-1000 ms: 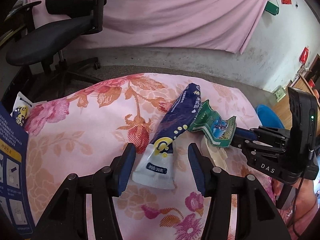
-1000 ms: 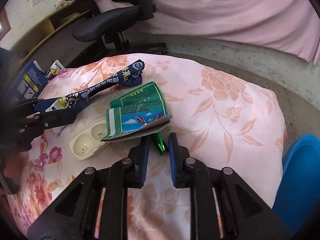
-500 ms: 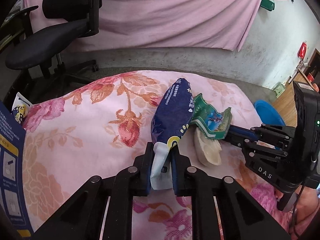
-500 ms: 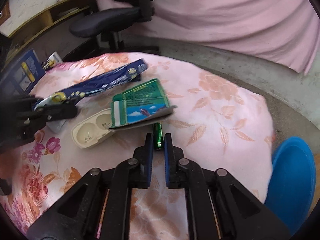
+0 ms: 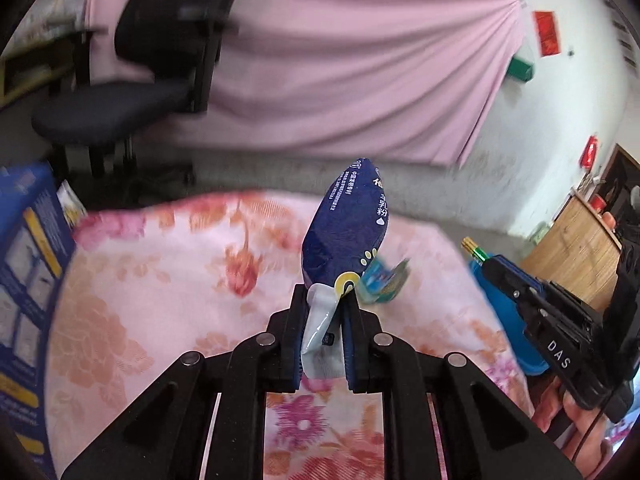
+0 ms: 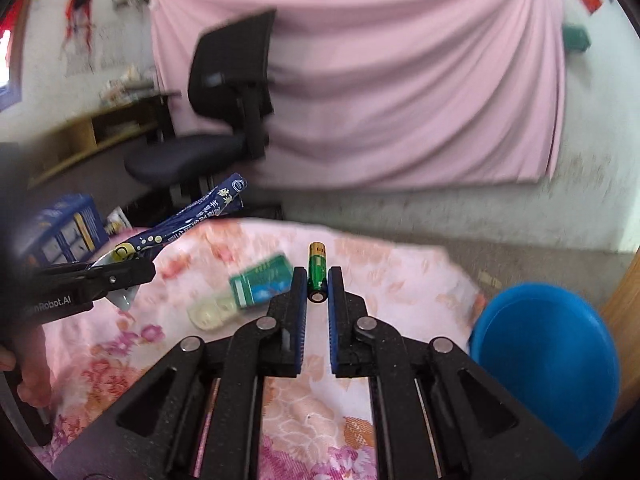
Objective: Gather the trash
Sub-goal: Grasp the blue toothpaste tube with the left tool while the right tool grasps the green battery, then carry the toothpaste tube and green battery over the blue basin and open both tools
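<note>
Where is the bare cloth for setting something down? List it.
Free: the floral cloth between the battery and blue bin, and its near edge. Crowded: the left middle, where the green packet and cream tray lie.

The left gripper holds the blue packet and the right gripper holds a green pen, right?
Not quite. The left gripper does hold the blue packet, but the right gripper holds a green battery, not a pen. The right wrist view shows it.
</note>
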`<state>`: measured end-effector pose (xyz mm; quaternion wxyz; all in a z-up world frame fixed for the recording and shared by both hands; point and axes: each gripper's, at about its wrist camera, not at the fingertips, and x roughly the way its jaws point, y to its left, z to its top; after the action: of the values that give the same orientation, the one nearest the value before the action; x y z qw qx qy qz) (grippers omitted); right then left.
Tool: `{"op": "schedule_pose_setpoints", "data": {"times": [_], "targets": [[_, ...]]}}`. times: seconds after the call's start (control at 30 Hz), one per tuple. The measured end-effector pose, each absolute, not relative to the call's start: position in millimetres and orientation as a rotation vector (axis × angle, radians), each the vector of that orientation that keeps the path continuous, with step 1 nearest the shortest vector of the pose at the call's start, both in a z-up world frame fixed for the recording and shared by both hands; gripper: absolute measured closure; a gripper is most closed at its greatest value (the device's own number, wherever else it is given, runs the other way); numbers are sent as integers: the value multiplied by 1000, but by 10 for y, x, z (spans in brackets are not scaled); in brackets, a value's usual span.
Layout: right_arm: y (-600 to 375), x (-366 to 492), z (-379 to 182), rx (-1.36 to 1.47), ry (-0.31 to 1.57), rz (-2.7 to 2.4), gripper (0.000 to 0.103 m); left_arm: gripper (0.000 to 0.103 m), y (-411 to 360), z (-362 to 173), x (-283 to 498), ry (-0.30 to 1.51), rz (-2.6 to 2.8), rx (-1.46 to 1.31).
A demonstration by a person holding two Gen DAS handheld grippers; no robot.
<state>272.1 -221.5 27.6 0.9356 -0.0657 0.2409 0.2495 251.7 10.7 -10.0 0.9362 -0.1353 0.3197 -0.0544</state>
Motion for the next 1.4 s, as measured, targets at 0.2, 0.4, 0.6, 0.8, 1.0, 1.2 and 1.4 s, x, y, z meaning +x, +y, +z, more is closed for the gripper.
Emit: {"op": "schedule_pose_setpoints", "data": {"times": [0.2, 0.4, 0.6, 0.8, 1.0, 1.2, 1.4], "targets": [[-2551, 2208, 560, -79, 145, 486, 66, 91, -206, 211, 2124, 407, -56, -147], [-2860, 1912, 702, -100, -43, 388, 66, 91, -587, 561, 1973, 228, -71, -38], [-3247, 1741, 863, -86, -154, 278, 66, 90, -1091, 856, 1926, 98, -129, 5], [-3555, 1730, 907, -77, -181, 184, 66, 90, -1662, 997, 1946, 45, -235, 39], [-3886, 1807, 878, -31, -144, 104, 66, 90, -2143, 989, 2035, 55, -310, 53], [-4196, 1951, 780, 30, -50, 59, 66, 90, -2477, 862, 2264, 140, -364, 69], [-4383, 2148, 635, 89, 97, 26, 66, 90, -2617, 644, 2588, 317, -415, 21]]}}
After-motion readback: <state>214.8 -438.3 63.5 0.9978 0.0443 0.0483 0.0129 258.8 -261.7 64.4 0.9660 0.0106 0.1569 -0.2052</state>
